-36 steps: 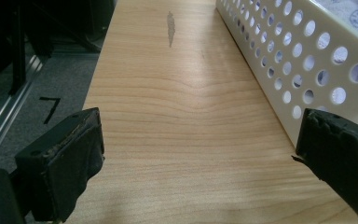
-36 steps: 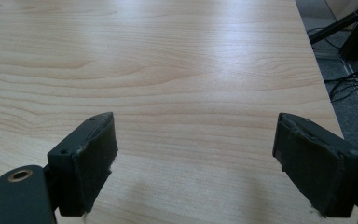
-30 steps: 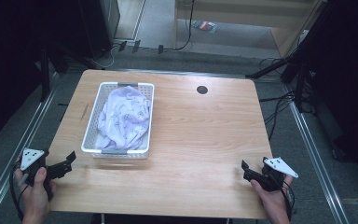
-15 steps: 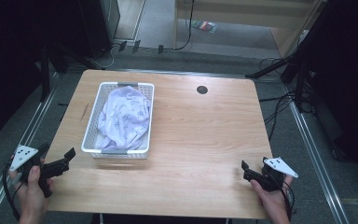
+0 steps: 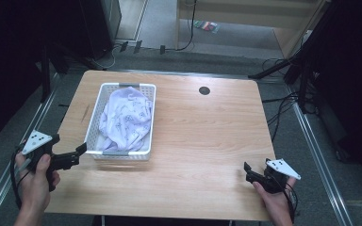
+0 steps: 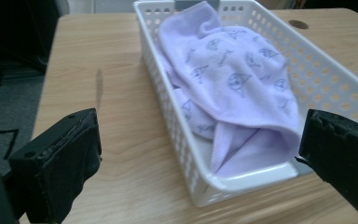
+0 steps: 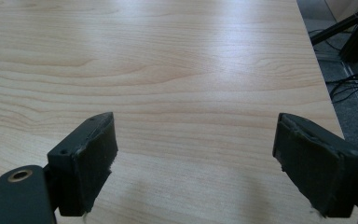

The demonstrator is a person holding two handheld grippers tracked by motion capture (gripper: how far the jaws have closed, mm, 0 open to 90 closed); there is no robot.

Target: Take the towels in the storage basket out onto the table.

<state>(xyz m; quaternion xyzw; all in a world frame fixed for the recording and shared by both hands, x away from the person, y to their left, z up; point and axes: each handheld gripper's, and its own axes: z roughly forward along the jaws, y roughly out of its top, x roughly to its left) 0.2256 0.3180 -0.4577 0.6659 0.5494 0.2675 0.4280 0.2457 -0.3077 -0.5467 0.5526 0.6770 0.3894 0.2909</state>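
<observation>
Wooden table (image 5: 207, 141), white basket (image 5: 147, 117), lilac cloth (image 5: 125, 117) inside

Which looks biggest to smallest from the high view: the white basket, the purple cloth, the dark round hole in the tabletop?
1. white basket
2. purple cloth, lying inside the basket
3. dark round hole, by far the smallest

A lab: cables (image 5: 283, 106) on grey floor (image 5: 217, 52), dark stands (image 5: 306, 75).
</observation>
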